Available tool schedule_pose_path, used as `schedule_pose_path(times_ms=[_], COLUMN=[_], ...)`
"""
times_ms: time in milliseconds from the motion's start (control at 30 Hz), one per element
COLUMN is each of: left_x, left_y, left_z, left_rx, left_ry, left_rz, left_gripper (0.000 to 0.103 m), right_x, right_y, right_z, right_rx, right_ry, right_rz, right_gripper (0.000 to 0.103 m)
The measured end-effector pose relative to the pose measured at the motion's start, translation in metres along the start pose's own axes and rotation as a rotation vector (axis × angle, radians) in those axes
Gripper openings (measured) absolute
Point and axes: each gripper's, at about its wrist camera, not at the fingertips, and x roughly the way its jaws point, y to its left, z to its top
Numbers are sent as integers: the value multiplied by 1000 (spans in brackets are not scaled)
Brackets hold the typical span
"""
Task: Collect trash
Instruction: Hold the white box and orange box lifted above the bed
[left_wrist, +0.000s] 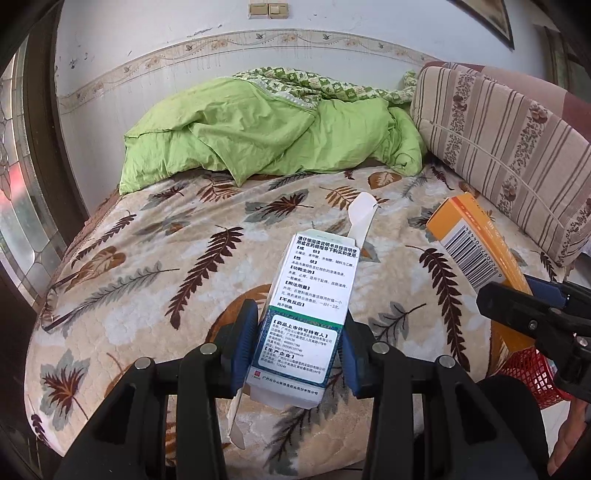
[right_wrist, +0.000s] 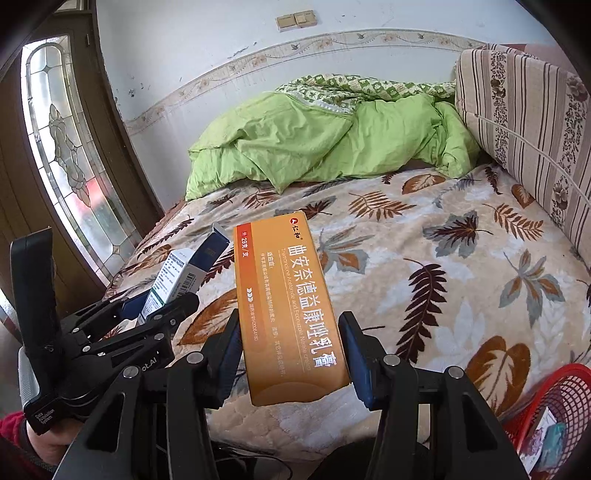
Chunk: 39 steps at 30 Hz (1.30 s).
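Observation:
My left gripper (left_wrist: 300, 343) is shut on a white and green medicine box (left_wrist: 312, 295) with an open flap at its far end, held above the bed. My right gripper (right_wrist: 290, 350) is shut on an orange medicine box (right_wrist: 286, 302), also lifted over the bed. In the left wrist view the orange box (left_wrist: 476, 247) and the right gripper (left_wrist: 532, 314) appear at the right. In the right wrist view the white box (right_wrist: 177, 277) and the left gripper (right_wrist: 147, 314) show at the left. A red mesh basket (right_wrist: 557, 406) with some trash inside sits at the lower right.
The bed has a leaf-patterned blanket (left_wrist: 166, 266), a crumpled green quilt (left_wrist: 273, 136) at the far side and a striped cushion (left_wrist: 498, 147) on the right. A glass-panelled door (right_wrist: 70, 158) stands on the left. The red basket (left_wrist: 532, 373) sits beside the bed's near right corner.

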Motion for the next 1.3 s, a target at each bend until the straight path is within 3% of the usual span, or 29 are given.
schedule_pose_path(times_ms=[1300], left_x=[8], left_y=[-8], left_z=[-5], left_rx=[19], left_ry=[30], left_rz=[-11], left_gripper=[40], right_x=[-2], right_y=[-2], right_z=[0], right_rx=[15], right_ry=[7], right_rz=[0], right_gripper=[55])
